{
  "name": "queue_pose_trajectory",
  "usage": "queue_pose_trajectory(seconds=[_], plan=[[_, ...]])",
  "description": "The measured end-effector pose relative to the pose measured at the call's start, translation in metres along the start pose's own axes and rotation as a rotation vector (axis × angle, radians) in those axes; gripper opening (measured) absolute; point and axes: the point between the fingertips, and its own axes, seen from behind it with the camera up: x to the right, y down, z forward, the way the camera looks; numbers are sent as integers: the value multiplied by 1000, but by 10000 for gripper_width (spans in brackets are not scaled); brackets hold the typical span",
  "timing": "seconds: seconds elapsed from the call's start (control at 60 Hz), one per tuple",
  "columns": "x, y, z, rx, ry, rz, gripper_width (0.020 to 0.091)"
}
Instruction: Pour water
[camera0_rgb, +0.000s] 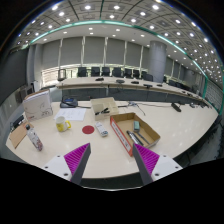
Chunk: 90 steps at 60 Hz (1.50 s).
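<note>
My gripper (111, 150) hangs above the near part of a long pale table (170, 135), open, with nothing between its fingers. The magenta pads (76, 156) face each other across a wide gap. Beyond the left finger a yellow cup (63, 124) stands on the table, and a small red disc (88, 129) lies just right of it. Further left, near the table's edge, is a small bottle-like object (36, 140) whose details are too small to tell. All of these are well ahead of the fingertips and apart from them.
An open cardboard box (133, 130) lies just ahead of the right finger. Another carton (103, 107) and a white box (38, 105) stand further back, with a brown box (18, 133) at the far left. Black chairs (100, 72) line the far side.
</note>
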Motion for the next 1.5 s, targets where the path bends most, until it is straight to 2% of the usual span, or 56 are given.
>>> queue_pose_trajectory(seconds=[0.317,0.717,0.967,1.217,1.283,1.317,1.35,1.417,1.5], plan=[[-74,32,4,-10,-112,-4,861],[-308,85,6,-5,-332,-41,864],[-426,91,77,69,-303,-52,859],[-473,79,173,160,-227,-9,853],[-480,75,190,179,-213,-20,792],[-483,74,194,188,-211,-23,708],[-484,71,197,200,-208,-19,579],[-484,68,198,215,-189,-12,559],[-488,70,195,211,-187,-20,498]])
